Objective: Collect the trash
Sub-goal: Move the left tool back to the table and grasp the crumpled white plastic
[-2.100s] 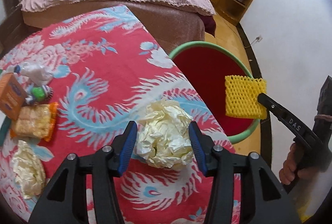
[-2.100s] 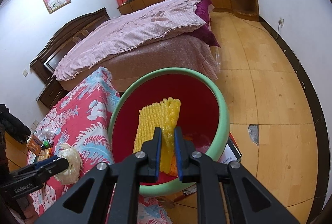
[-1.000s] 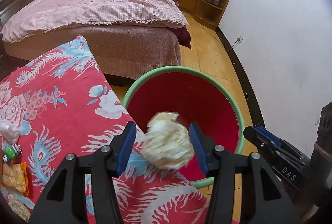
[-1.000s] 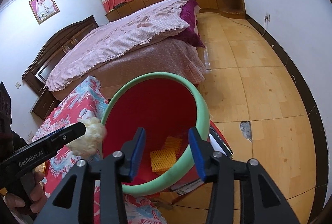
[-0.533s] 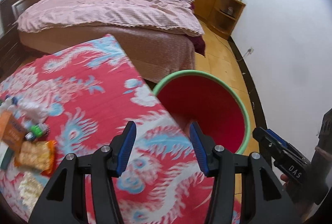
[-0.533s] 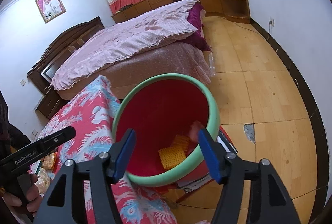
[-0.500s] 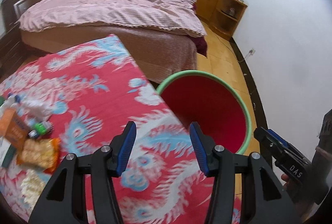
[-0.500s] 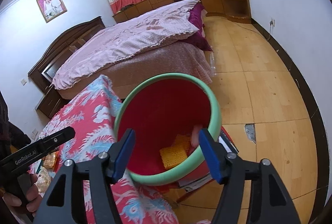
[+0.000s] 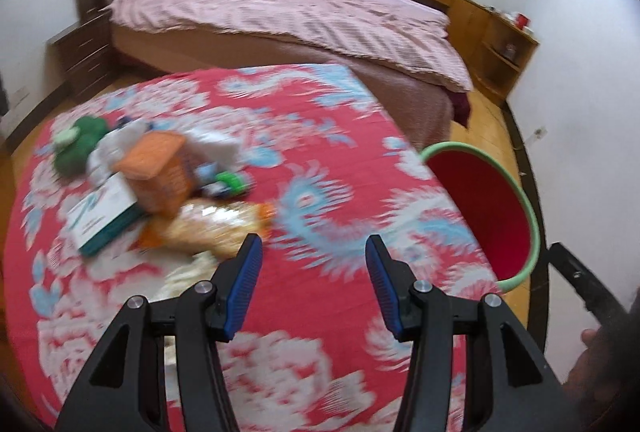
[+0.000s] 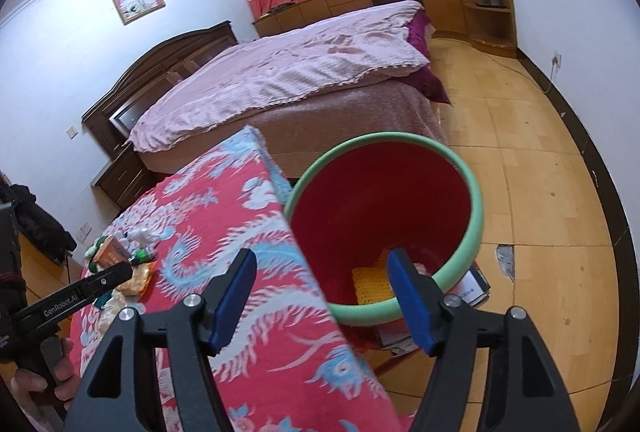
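A red bin with a green rim (image 9: 532,224) (image 10: 476,207) stands on the floor at the table's right edge. Yellow foam netting (image 10: 372,284) lies at its bottom. My left gripper (image 9: 314,284) is open and empty above the red flowered tablecloth (image 9: 328,332). A pile of trash lies left of it: an orange box (image 9: 158,173), a snack bag (image 9: 212,228), a white-and-teal box (image 9: 100,216), a green item (image 9: 78,145) and crumpled paper (image 9: 188,272). My right gripper (image 10: 320,296) is open and empty, above the table edge and the bin.
A bed with a pink cover (image 9: 288,15) stands behind the table. Wooden cabinets (image 10: 460,3) line the far wall. Bare wood floor (image 10: 540,191) lies right of the bin. Books or papers (image 10: 472,288) lie under the bin.
The yellow netting and the paper ball were released over the bin. The left gripper has swung left, back over the table toward the trash pile. The right gripper has opened and pulled back slightly.
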Available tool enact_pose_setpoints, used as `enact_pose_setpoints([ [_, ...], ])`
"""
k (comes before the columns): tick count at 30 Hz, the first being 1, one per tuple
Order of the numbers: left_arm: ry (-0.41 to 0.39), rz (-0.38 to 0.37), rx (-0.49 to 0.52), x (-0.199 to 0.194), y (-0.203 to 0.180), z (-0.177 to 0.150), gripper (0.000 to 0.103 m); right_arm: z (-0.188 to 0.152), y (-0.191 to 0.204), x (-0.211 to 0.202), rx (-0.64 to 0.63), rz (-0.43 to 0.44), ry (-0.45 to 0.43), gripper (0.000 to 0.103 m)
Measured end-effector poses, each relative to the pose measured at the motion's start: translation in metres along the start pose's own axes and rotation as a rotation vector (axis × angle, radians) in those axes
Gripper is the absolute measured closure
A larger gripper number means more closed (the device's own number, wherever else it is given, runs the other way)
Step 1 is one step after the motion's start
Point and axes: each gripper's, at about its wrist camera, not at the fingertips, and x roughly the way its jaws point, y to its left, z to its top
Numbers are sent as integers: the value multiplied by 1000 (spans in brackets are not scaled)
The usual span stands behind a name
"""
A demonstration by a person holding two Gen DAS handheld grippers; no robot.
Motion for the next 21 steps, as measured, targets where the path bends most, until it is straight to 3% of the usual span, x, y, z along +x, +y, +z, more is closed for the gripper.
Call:
enact_pose_setpoints([
  [9,-2,127,-80,-5,54,-16,49,-10,29,2,-43,27,27,27],
  [16,53,123,-141,7,77,-32,47,-15,45,5,-76,34,42,25],
  [21,98,65,-173,17,79,-41,47,-15,54,10,-87,43,58,24],
])
